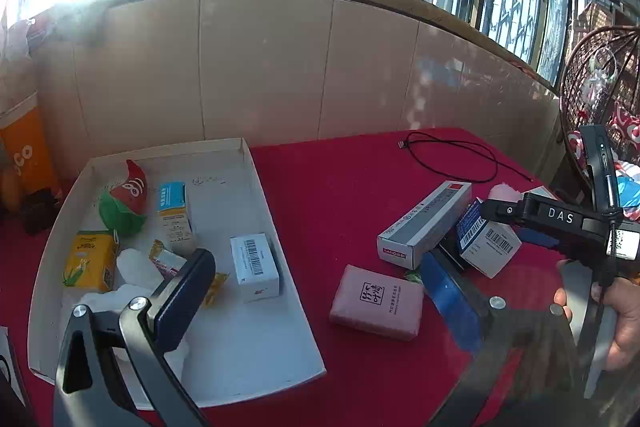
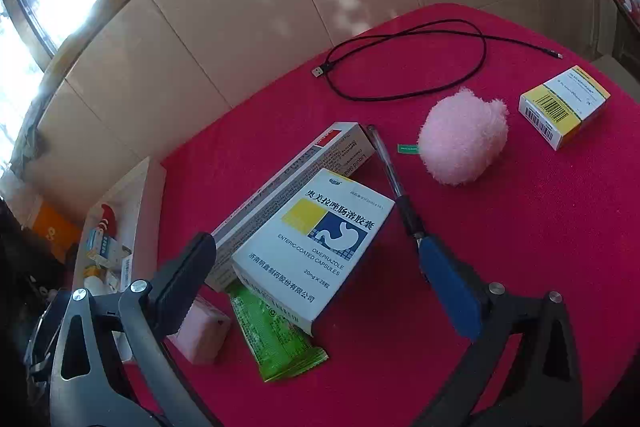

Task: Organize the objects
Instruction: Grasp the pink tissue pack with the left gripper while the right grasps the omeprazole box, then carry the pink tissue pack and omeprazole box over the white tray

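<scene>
My left gripper (image 1: 316,291) is open and empty, its left finger over the white tray (image 1: 248,371), its right finger over the red table. The tray holds a white barcode box (image 1: 255,267), a yellow carton (image 1: 90,261), a red-green plush (image 1: 126,203) and a blue-white box (image 1: 175,213). A pink packet (image 1: 376,301) lies just right of the tray. My right gripper (image 2: 320,275) is open around a white omeprazole box (image 2: 312,239), not touching it. That box rests on a long grey box (image 2: 288,179) and a green wrapper (image 2: 276,335).
A pen (image 2: 390,171), a pink fluffy ball (image 2: 462,141), a yellow-white box (image 2: 564,105) and a black USB cable (image 2: 404,63) lie on the red cloth (image 2: 520,227). A tiled wall borders the table's far edge. A wicker chair (image 1: 600,87) stands at right.
</scene>
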Tool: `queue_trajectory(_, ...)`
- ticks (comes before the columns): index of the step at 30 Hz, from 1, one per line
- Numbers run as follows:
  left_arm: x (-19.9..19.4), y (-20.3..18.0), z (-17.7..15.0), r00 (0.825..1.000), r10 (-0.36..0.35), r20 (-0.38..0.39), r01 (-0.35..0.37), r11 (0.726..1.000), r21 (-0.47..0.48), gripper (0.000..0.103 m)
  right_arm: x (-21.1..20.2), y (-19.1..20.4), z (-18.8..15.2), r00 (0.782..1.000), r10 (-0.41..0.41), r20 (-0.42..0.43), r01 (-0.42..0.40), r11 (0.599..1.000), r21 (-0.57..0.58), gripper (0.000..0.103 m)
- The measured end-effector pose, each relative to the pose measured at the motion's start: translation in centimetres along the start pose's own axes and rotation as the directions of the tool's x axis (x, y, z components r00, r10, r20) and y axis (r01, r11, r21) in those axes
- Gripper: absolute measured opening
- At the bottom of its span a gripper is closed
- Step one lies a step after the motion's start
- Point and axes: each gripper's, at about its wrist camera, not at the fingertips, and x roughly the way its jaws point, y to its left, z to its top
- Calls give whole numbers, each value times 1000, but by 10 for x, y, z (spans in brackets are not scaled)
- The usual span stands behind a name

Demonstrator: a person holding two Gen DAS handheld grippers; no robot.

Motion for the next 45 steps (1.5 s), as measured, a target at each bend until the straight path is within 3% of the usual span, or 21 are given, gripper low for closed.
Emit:
queue_trajectory(2, 3, 1, 2, 1000, 3, -10, -3, 1000, 5, 103, 10, 7, 0, 999, -36, -11, 36, 999, -2, 103)
queue_trajectory(5, 11, -7, 4, 1000, 3, -25, -1, 997, 78, 103, 16, 6, -4, 999, -28, -45, 27, 1000, -12, 102)
queue_trajectory(8, 24, -18, 2, 995, -32, -94, 44, 991, 129, 103, 15, -8, -9, 997, -9, -78, 8, 1000, -20, 89)
queue_trajectory(9, 28, -22, 0, 991, -56, -118, 71, 989, 131, 103, 15, -16, -11, 996, -5, -86, 3, 1000, -14, 77)
queue_trajectory(10, 31, -28, -2, 987, -78, -137, 97, 986, 136, 103, 14, -23, -12, 996, 0, -95, -1, 1000, -10, 56)
queue_trajectory(12, 37, -42, -6, 981, -105, -165, 132, 978, 162, 103, 14, -37, -13, 993, 31, -110, -31, 999, 10, 52)
queue_trajectory(17, 67, -71, -10, 968, -53, -245, 119, 958, 262, 103, 1, -56, -13, 991, 97, -89, -93, 994, 50, 51)
queue_trajectory(26, 98, -74, -29, 929, 17, -371, 100, 950, 295, 101, -2, -63, -13, 983, 167, -82, -160, 984, 80, 51)
queue_trajectory(27, 97, -74, -31, 929, 19, -368, 98, 950, 296, 97, -3, -62, -13, 982, 173, -80, -167, 983, 76, 51)
queue_trajectory(29, 96, -73, -33, 928, 10, -372, 105, 953, 286, 74, -6, -59, -14, 981, 179, -72, -175, 983, 55, 51)
queue_trajectory(36, 71, -71, -33, 950, -93, -299, 159, 966, 203, 73, -24, -49, -12, 987, 161, -11, -161, 987, -10, 50)
queue_trajectory(40, 45, -76, -24, 974, -107, -201, 148, 969, 199, 73, -41, -44, -7, 986, 158, 55, -156, 987, -40, 50)
queue_trajectory(45, 20, -80, -9, 988, -112, -106, 131, 973, 192, 73, -56, -33, -2, 980, 162, 112, -152, 984, -88, 51)
